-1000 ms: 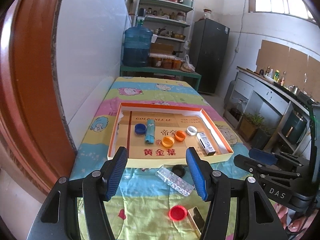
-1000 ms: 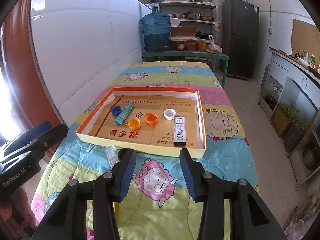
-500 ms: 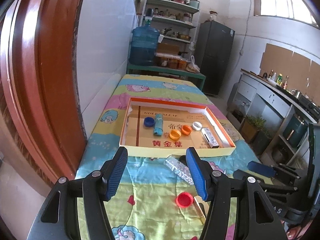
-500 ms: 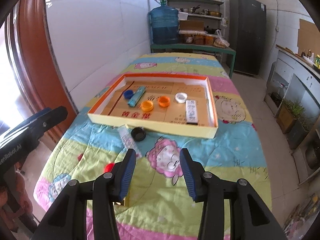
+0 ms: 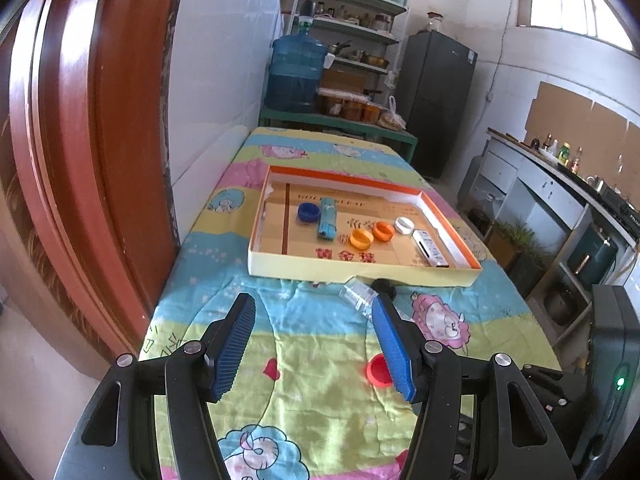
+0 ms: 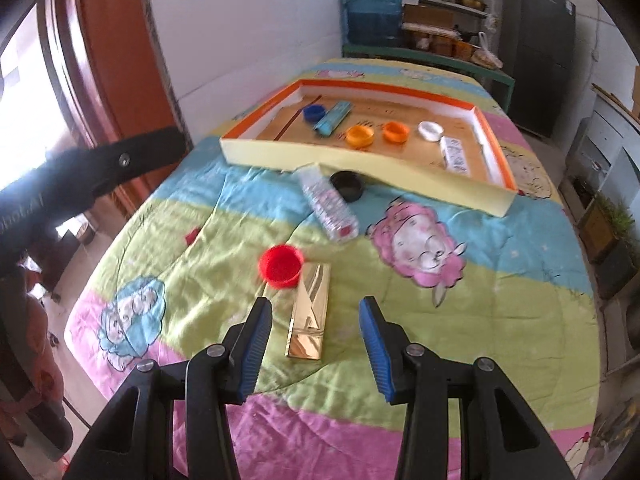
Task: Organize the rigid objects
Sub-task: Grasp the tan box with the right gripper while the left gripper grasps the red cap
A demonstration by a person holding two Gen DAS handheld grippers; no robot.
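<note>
tabletop (image 6: 520, 280) under a cartoon quilt, near edge cut off by both views. shallow cardboard tray (image 6: 360, 162) sits far-centre; its near wall hides part of the floor. in it, left to right: blue cap (image 6: 314, 113), teal tube (image 6: 333, 119) touching the cap, two orange caps (image 6: 361, 136), white cap (image 6: 431, 131), small printed box (image 6: 454, 155) by the right wall, print blurred.

outside the tray, just near its front wall: clear plastic bottle (image 6: 330, 206) lying down, black cap (image 6: 347, 186) beside it. nearer: gold foil box (image 6: 310, 312), red cap (image 6: 280, 266) touching its far left corner.

right gripper (image 6: 314, 342) fingers parted, nothing between them, gold box just ahead of the gap. left gripper (image 5: 314, 344) fingers wide apart, empty, above bare quilt; its right finger (image 5: 390, 346) hides part of the bottle and red cap, and the gold box is not visible there. left gripper body is a dark blur at the right view's left edge.
</note>
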